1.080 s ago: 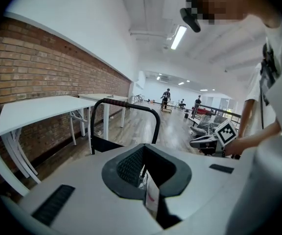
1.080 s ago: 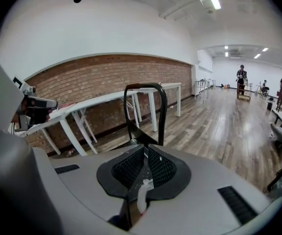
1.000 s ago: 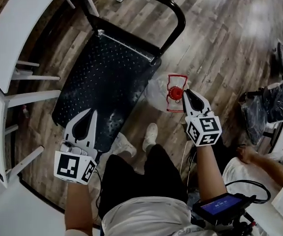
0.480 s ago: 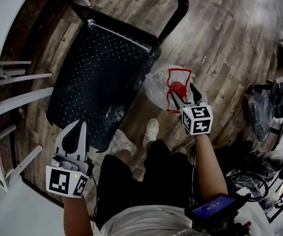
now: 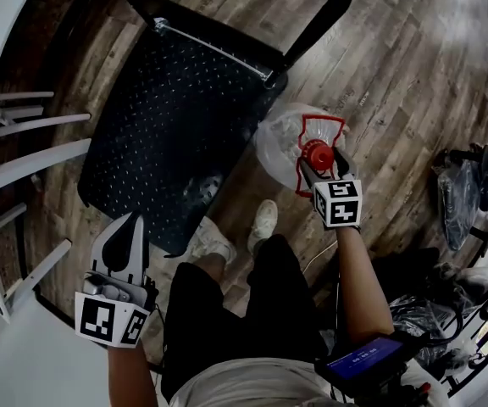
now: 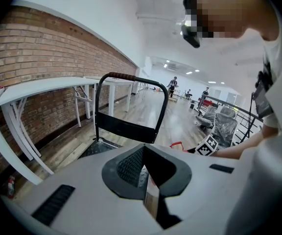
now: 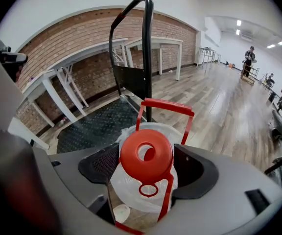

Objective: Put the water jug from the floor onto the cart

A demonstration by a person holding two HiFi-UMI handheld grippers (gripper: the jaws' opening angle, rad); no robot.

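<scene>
Stage: early | jug (image 5: 278, 138) on floor beside cart (image 5: 168, 125) | right gripper (image 5: 320, 162) just opened wide around its cap (image 5: 318, 153), no grip yet | left gripper (image 5: 130, 220) closed, empty

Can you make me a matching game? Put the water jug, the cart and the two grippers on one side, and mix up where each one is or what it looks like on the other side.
Things:
1. water jug
2. cart
3. left gripper
4. right gripper

Clues:
A. jaws together, nothing in them
B. on the floor, beside the cart
C. jaws apart, either side of the red cap
D. black, with a curved handle

Pairs: 1-B, 2-D, 3-A, 4-C.

The right gripper's jaws have just been opening; the cap sits between them, not squeezed.
</scene>
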